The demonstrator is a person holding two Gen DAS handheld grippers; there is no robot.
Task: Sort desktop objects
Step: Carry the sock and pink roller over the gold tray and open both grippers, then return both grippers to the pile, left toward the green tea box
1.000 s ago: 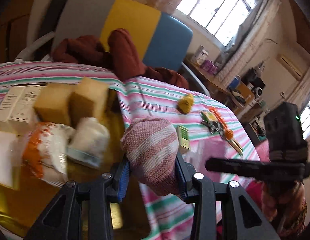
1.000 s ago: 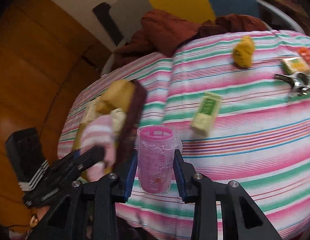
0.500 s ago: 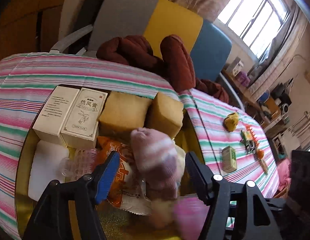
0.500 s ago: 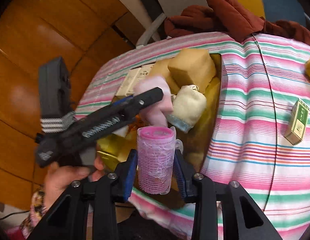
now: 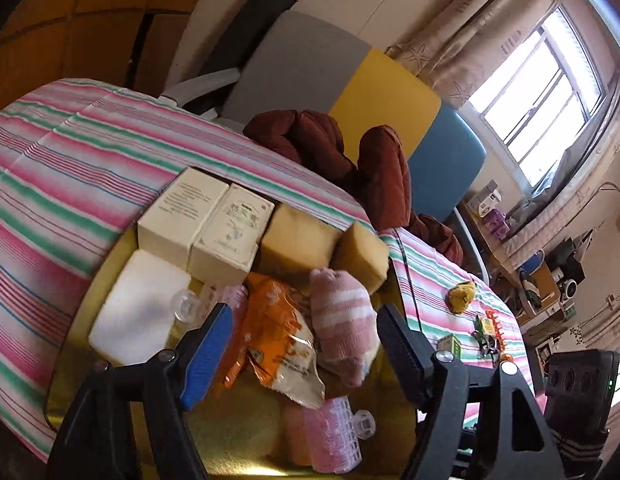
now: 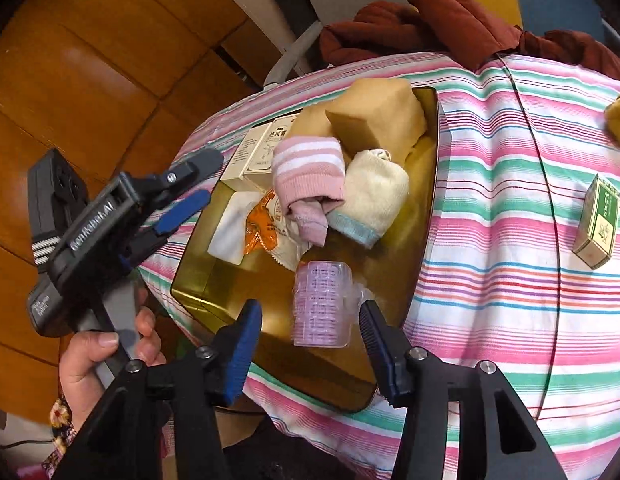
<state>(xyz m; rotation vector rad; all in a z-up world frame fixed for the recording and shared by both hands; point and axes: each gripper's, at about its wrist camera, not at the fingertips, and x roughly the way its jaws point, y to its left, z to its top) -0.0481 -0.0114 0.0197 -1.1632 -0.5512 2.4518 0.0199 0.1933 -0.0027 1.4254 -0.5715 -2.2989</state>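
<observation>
Pink mesh hair roller [image 6: 322,304] | light, springy, rolls | between released right claw [image 6: 310,344], jaws just opening | grip mid-barrel

You see a glossy gold metal tray [image 6: 197,292], striped woven tablecloth [image 6: 490,248], fuzzy knit pink sock [image 6: 310,172], bristly plastic hair roller [image 6: 322,304], crinkly shiny snack bag [image 5: 281,340], matt cardboard boxes [image 5: 213,224], porous sponges [image 6: 378,116].

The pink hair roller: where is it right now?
The pink hair roller lies in the gold tray, at its near end between the open right gripper's jaws, just below the orange snack packet.
</observation>
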